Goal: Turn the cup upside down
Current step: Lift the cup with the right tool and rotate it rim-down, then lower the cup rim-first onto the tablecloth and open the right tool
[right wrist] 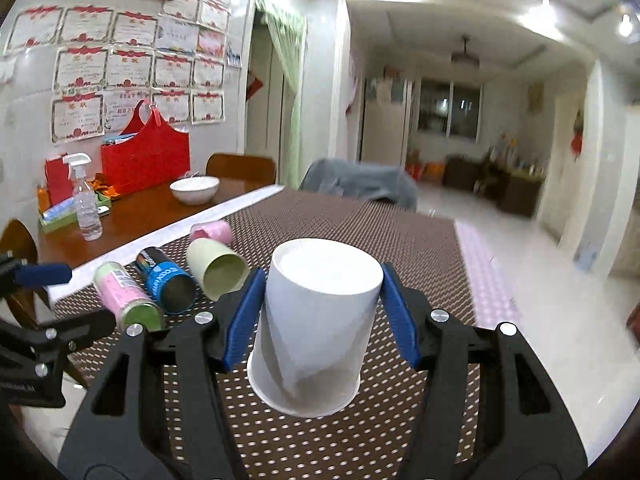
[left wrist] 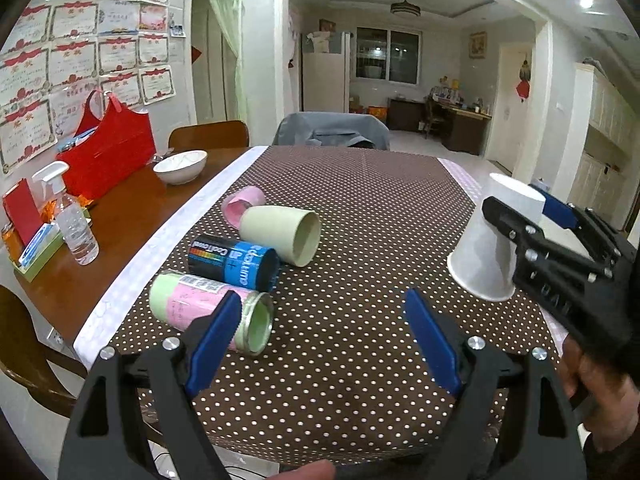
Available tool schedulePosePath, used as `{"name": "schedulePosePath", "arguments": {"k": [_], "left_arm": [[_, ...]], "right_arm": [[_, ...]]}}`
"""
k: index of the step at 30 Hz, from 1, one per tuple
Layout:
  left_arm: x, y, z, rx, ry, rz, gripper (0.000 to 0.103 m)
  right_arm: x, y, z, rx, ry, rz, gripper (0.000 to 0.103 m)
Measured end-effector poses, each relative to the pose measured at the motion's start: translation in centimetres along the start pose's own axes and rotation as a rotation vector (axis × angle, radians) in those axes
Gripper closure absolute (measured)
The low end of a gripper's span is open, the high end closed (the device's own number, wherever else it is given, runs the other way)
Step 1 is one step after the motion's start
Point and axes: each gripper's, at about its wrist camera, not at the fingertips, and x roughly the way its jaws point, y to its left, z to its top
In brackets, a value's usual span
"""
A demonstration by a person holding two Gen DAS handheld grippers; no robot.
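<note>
A white paper cup [right wrist: 316, 320] stands upside down, base up, on the dotted brown tablecloth [right wrist: 360, 440]. My right gripper [right wrist: 320, 316] straddles it, its blue pads at the cup's sides; the left pad touches and a thin gap shows at the right pad. In the left wrist view the same cup [left wrist: 492, 240] is at the right with the right gripper [left wrist: 532, 208] around it. My left gripper [left wrist: 328, 344] is open and empty above the cloth, near a green-pink cup [left wrist: 208, 312] that lies on its side.
A blue-black can [left wrist: 236, 260], a pale green cup [left wrist: 280, 232] and a pink cup [left wrist: 240, 204] lie on their sides at the left of the cloth. On the bare wooden table [left wrist: 120, 220] are a white bowl [left wrist: 180, 166], a spray bottle [left wrist: 74, 220] and a red bag [left wrist: 108, 152].
</note>
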Motion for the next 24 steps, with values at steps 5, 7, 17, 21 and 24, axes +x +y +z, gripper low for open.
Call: {"name": "schedulePosePath", "arguments": {"k": [5,7,17,21,24], "left_arm": [[0.4,-0.8,-0.3,0.004,0.013,-0.010,0.021],[0.6,-0.9,-0.4,0.005,0.019,-0.012,0.021],[1.9,-0.3,-1.2,-0.015,0.052,-0.013,0.021],[2.1,-0.1,-1.3,-0.019,0.057,-0.013,0.021],[2.2,0.1,-1.5,-0.023,0.059,-0.011,0.021]], "right_arm": [[0.3,0.9,-1.8,-0.017,-0.017,-0.002,0.045],[0.7,1.2,-2.4,-0.013,-0.008,-0.003,0.045],[2.6,1.9,-5.0,-0.010,0.067,-0.007,0.045],[3.0,2.1,-5.4,-0.011,0.082,-0.010,0.045],[3.1,2.2,-5.6,-0.015,0.085,-0.011,0.045]]}}
